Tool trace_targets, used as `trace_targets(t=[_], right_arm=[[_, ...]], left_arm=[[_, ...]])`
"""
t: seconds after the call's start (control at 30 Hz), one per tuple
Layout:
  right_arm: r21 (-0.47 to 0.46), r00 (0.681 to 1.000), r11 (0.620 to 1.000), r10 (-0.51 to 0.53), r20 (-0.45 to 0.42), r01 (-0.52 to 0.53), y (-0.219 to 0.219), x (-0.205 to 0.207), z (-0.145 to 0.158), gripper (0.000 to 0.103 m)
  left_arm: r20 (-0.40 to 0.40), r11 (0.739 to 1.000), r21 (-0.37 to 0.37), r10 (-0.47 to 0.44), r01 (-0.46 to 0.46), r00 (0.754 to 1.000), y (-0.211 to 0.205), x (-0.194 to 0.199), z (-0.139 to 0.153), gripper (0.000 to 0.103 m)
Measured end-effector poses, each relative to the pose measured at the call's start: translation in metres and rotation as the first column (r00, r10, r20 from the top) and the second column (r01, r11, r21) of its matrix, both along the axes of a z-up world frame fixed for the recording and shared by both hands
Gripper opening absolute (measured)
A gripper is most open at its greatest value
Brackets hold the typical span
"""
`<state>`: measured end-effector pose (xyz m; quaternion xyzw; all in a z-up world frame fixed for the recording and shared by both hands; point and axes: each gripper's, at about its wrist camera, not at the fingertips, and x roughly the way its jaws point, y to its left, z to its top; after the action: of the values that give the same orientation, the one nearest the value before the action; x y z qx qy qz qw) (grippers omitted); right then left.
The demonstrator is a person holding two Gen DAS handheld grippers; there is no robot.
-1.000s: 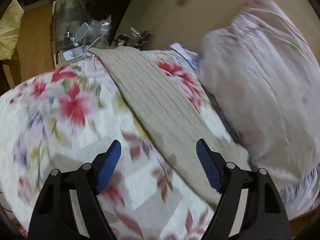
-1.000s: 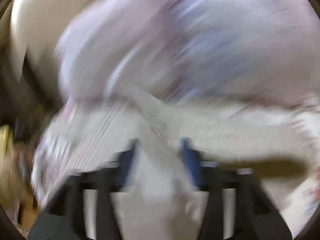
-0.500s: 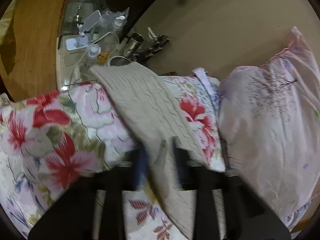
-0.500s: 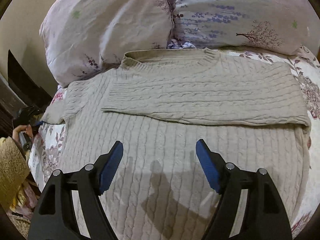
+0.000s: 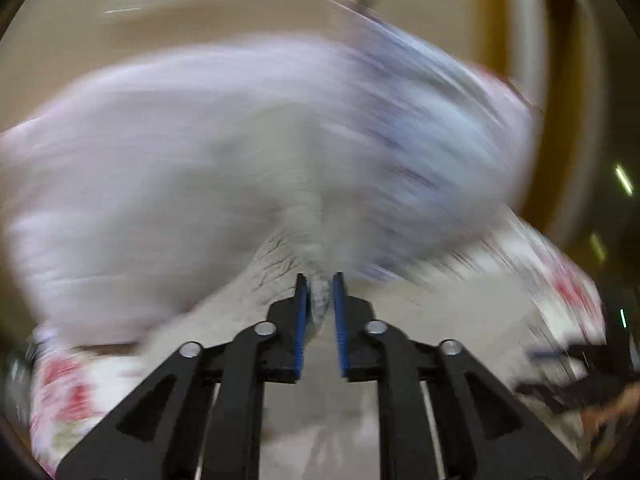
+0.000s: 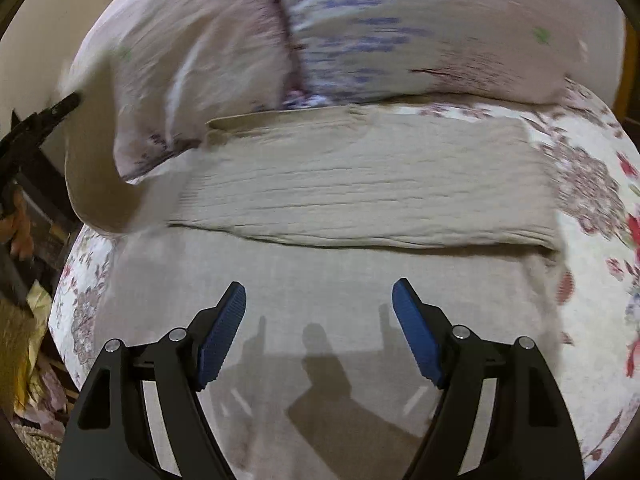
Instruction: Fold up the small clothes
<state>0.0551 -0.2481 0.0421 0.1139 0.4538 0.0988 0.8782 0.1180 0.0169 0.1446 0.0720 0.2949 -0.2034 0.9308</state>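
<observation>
Beige knit is now pinched between your left gripper's (image 5: 320, 292) blue pads, which half a second ago were only closing around that sleeve (image 6: 94, 152); it now hangs lifted at the sweater's (image 6: 320, 280) left edge. Your right gripper (image 6: 319, 304) still hovers spread wide above the sweater's lower body. Beyond the sweater, the folded sleeve (image 6: 360, 196) lies across its chest, then the pillows (image 6: 320, 32).

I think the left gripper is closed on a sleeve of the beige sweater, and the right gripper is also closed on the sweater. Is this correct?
Only the second part is wrong. In the right wrist view the right gripper is open, its jaws spread wide above the beige sweater, holding nothing. The left gripper is indeed closed on beige knit, though heavy blur leaves the sleeve uncertain.
</observation>
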Motion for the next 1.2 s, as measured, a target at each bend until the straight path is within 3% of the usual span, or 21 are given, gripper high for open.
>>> trace_targets(t=[0.07, 0.13, 0.17, 0.2, 0.27, 0.3, 0.37, 0.47, 0.53, 0.57, 0.67, 0.8, 0.83, 0.9, 0.97, 1.07, 1.1, 1.2], right_arm=[[0.004, 0.999, 0.999, -0.034, -0.024, 0.034, -0.018, -0.003, -0.004, 0.079], [0.011, 0.996, 0.996, -0.084, -0.039, 0.084, -0.046, -0.016, -0.003, 0.079], [0.015, 0.994, 0.995, -0.102, -0.039, 0.103, -0.057, -0.022, -0.002, 0.079], [0.02, 0.991, 0.992, -0.126, -0.044, 0.127, -0.07, -0.032, -0.002, 0.079], [0.05, 0.983, 0.984, -0.164, -0.084, 0.169, -0.095, -0.051, -0.007, 0.079], [0.076, 0.978, 0.98, -0.173, -0.113, 0.182, -0.104, -0.059, -0.012, 0.079], [0.155, 0.968, 0.967, -0.172, -0.183, 0.201, -0.118, -0.075, -0.025, 0.078], [0.287, 0.965, 0.939, -0.124, -0.233, 0.19, -0.122, -0.101, -0.038, 0.063], [0.38, 0.958, 0.909, -0.064, -0.278, 0.171, -0.119, -0.111, -0.044, 0.049], [0.436, 0.952, 0.885, -0.025, -0.304, 0.162, -0.117, -0.12, -0.051, 0.042], [0.548, 0.925, 0.825, 0.094, -0.369, 0.135, -0.105, -0.142, -0.069, 0.022], [0.608, 0.896, 0.786, 0.182, -0.405, 0.115, -0.095, -0.16, -0.08, 0.01], [0.611, 0.898, 0.785, 0.187, -0.398, 0.108, -0.093, -0.158, -0.078, 0.009], [0.625, 0.919, 0.776, 0.18, -0.351, 0.086, -0.09, -0.144, -0.067, 0.009], [0.635, 0.943, 0.77, 0.161, -0.293, 0.065, -0.091, -0.123, -0.051, 0.008], [0.66, 0.985, 0.75, 0.078, -0.157, 0.046, -0.101, -0.073, -0.013, 0.008], [0.666, 0.991, 0.745, 0.048, -0.123, 0.047, -0.105, -0.053, -0.002, 0.008], [0.635, 0.996, 0.769, -0.083, -0.019, 0.076, -0.113, 0.014, 0.032, 0.008]], left_arm=[[-0.114, 0.983, 0.137, -0.106, 0.121, 0.988, -0.069, -0.002, -0.039, 0.021], [-0.162, 0.973, 0.186, -0.109, 0.139, 0.981, -0.084, -0.012, -0.061, 0.021], [-0.174, 0.979, 0.176, -0.071, 0.102, 0.982, -0.073, -0.02, -0.068, 0.026], [-0.178, 0.984, 0.17, -0.021, 0.051, 0.984, -0.056, -0.026, -0.071, 0.043], [-0.174, 0.98, 0.179, 0.122, -0.09, 0.977, -0.014, -0.047, -0.076, 0.059], [-0.184, 0.972, 0.184, 0.181, -0.147, 0.966, 0.009, -0.057, -0.079, 0.06], [-0.241, 0.948, 0.197, 0.294, -0.25, 0.925, 0.047, -0.081, -0.091, 0.063], [-0.367, 0.919, 0.175, 0.393, -0.352, 0.843, 0.089, -0.115, -0.113, 0.062], [-0.444, 0.918, 0.12, 0.391, -0.379, 0.806, 0.106, -0.138, -0.123, 0.056], [-0.494, 0.921, 0.067, 0.365, -0.384, 0.79, 0.112, -0.152, -0.128, 0.048], [-0.568, 0.922, -0.076, 0.273, -0.38, 0.776, 0.111, -0.189, -0.132, 0.037], [-0.645, 0.904, -0.173, 0.195, -0.39, 0.738, 0.106, -0.219, -0.14, 0.02], [-0.657, 0.901, -0.184, 0.184, -0.393, 0.731, 0.105, -0.222, -0.141, 0.019], [-0.685, 0.898, -0.212, 0.145, -0.386, 0.714, 0.096, -0.221, -0.143, 0.008], [-0.677, 0.895, -0.257, 0.102, -0.364, 0.729, 0.089, -0.209, -0.137, 0.007], [-0.581, 0.9, -0.312, 0.073, -0.304, 0.81, 0.088, -0.159, -0.109, 0.007], [-0.533, 0.89, -0.338, 0.088, -0.307, 0.841, 0.091, -0.13, -0.094, 0.007], [-0.413, 0.856, -0.387, 0.172, -0.343, 0.895, 0.099, -0.055, -0.062, 0.01]])
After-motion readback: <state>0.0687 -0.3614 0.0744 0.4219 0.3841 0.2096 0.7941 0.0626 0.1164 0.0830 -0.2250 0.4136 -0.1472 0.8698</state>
